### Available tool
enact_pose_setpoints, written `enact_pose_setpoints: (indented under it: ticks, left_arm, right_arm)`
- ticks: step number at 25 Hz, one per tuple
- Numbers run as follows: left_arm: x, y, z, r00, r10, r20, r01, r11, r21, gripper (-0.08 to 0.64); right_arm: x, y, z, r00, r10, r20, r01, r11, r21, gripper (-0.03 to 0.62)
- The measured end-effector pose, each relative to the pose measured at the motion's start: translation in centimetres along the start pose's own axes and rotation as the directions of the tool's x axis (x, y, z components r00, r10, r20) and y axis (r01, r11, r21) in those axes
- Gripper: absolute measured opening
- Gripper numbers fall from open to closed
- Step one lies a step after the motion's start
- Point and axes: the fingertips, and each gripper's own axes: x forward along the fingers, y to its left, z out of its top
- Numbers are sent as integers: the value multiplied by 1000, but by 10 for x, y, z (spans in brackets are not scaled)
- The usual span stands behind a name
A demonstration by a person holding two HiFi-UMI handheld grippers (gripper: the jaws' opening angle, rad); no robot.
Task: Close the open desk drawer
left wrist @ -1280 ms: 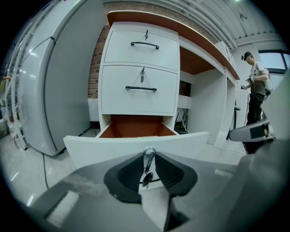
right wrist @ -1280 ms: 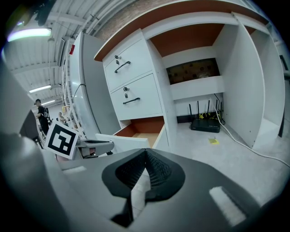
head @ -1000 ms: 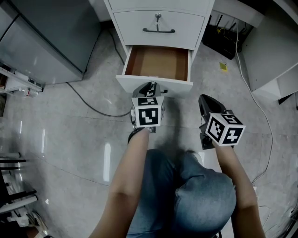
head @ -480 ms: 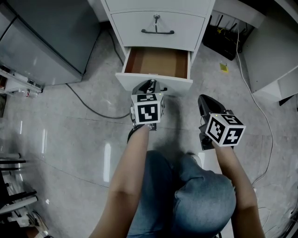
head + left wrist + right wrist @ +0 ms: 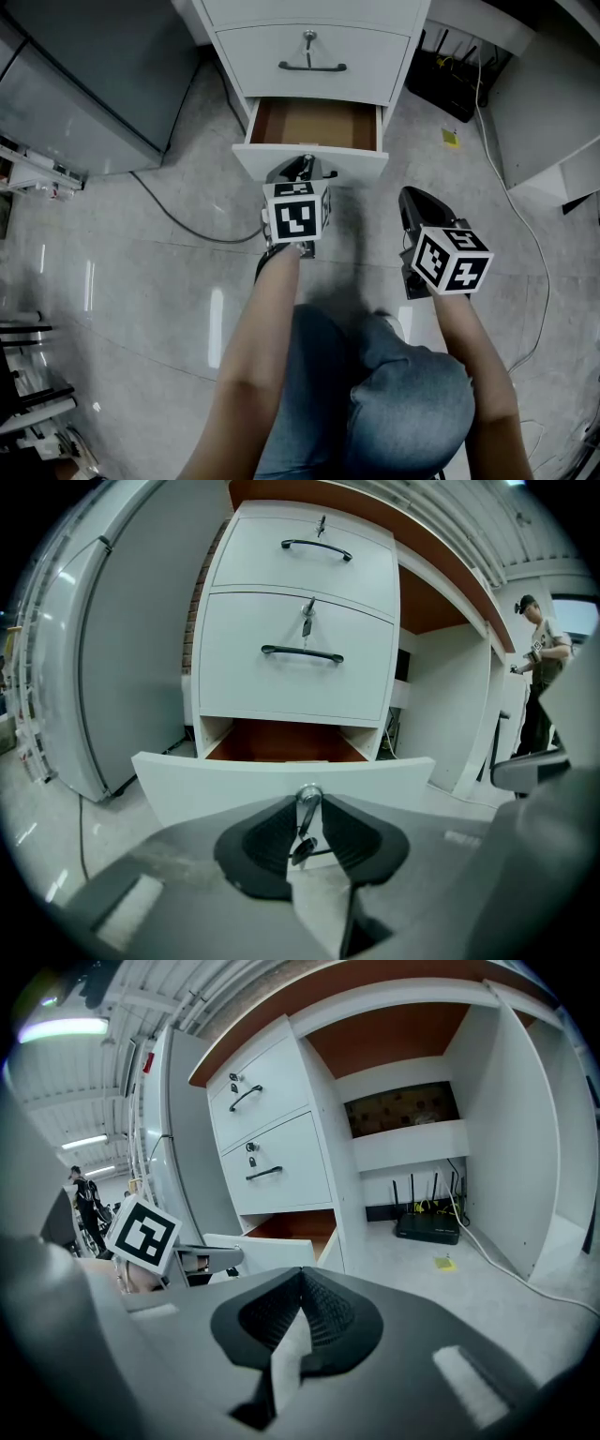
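Drawer: the bottom drawer (image 5: pixel 317 125) of the white desk pedestal stood partly pulled out. Its brown inside was bare, and its white front panel (image 5: pixel 206 785) faced the person.
Lock: a round lock (image 5: pixel 308 797) sat in the middle of that front panel, with a key (image 5: pixel 302 841) hanging from it.
Left gripper: the left gripper (image 5: pixel 302 169) was at the drawer front and pointed down at a slant. In the left gripper view its jaws had just closed a little. The dark pads (image 5: pixel 262 841) sat narrowly on either side of the lock and key, gripping the key.
Right gripper: the right gripper (image 5: pixel 412 199) was held over the floor to the right of the drawer, well apart from it. In the right gripper view its jaws met at the tips with nothing between them.
Marker cubes: one rode on each gripper, left (image 5: pixel 297 217) and right (image 5: pixel 452 260).
Middle drawer: the middle drawer (image 5: pixel 312 58) was shut. It had a dark bar handle (image 5: pixel 311 67) with a key above it.
Surroundings: a black router (image 5: pixel 450 89) sat in the desk's knee space, with a yellow scrap (image 5: pixel 451 135) on the floor near it. A grey cable (image 5: pixel 178 220) ran across the tiles at left, beside a grey cabinet (image 5: pixel 84 84).
Operator: knees in jeans (image 5: pixel 394 384) showed below both forearms.
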Motion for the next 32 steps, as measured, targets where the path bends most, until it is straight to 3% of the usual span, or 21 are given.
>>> enact_pose_setpoints:
  ticks: [7,17,32]
  left_arm:
    - [10,2,6,1000,-3,-4,3,1000,13,95]
    - [21,4,12,1000,4,-18,-3,999,34,94]
    - [45,13,28,1000,0,-29,1,1000,15,94]
  right_arm:
    - [19,-13,20,999,-30,14,30,999,-42,-2]
    - [40,-27,14,998,-48,-38,41,988,-148,-2]
    - [63,-49,22,997,-61,-40,56,992,-117,-2]
